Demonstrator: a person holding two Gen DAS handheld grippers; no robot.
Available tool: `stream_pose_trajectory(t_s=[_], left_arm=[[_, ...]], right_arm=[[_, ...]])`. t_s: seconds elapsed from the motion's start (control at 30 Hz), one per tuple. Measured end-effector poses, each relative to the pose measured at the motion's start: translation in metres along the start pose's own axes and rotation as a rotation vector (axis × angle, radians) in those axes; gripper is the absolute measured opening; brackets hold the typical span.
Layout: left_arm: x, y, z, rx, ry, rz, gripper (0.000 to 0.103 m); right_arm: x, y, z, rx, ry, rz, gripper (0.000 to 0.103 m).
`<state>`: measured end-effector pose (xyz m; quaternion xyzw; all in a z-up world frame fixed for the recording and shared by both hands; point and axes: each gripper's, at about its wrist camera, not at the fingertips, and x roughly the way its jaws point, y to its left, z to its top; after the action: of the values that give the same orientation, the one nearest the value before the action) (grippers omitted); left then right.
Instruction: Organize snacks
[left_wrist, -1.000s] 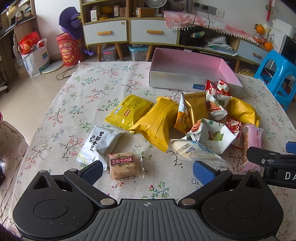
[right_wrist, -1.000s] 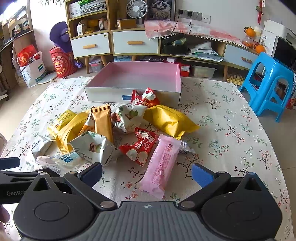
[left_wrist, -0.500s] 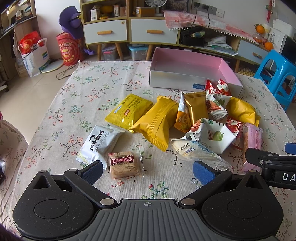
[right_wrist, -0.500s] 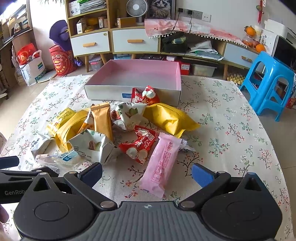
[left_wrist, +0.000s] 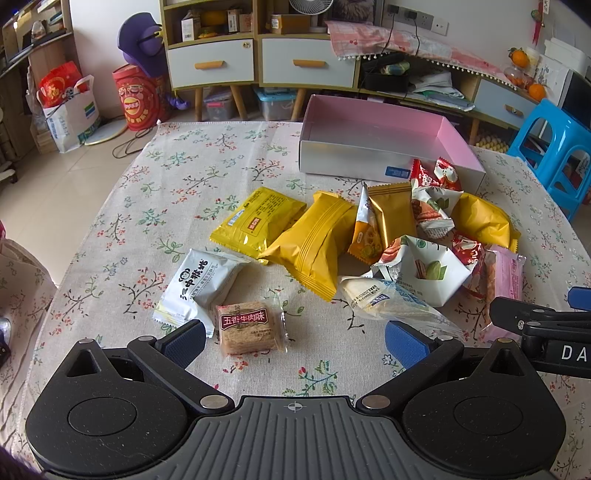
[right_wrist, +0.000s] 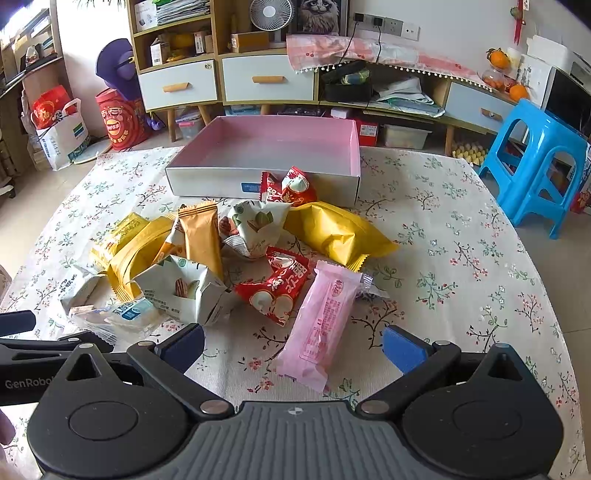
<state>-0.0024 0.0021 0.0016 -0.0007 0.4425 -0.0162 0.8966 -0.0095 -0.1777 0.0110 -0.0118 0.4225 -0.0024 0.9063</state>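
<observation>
Floral tablecloth (left_wrist: 207, 177); cabinets (right_wrist: 221, 77) behind.

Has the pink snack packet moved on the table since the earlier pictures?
No. In the right wrist view the pink snack packet lies just as before, its far end beside the red packet, well short of the pink box.

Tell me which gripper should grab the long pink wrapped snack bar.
Right. The right gripper is open with the long pink wrapped snack bar between its fingers; the left gripper faces a brown biscuit packet.
</observation>
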Motion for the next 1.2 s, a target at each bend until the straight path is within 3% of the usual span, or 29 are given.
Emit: stream_pose_trajectory(t_s=[0.53,0.67,0.8,1.0,1.2], left_arm=[[0.0,0.003,-0.002,-0.007,0.0,-0.001,0.103],[-0.003,0.003,0.002,0.027,-0.064,0.033,0.103],[0.0,0.008,0.016,0.064,-0.039,-0.025,0.103],[0.011,0.027,0.038,0.074,0.095,-0.187,0.103],[0.012,0.043,0.06,0.089,0.087,-0.204,0.103]], right_arm=[[0.003,-0.001,-0.001,0.004,0.005,-0.004,0.093],[0.001,-0.002,0.002,-0.011,-0.027,-0.052,0.093],[-0.002,-0.013,0.012,0.018,-0.066,-0.058,0.093],[0.003,-0.026,0.033,0.028,0.041,0.05,0.093],[0.008,-0.038,0.052,0.024,0.094,0.104,0.092]])
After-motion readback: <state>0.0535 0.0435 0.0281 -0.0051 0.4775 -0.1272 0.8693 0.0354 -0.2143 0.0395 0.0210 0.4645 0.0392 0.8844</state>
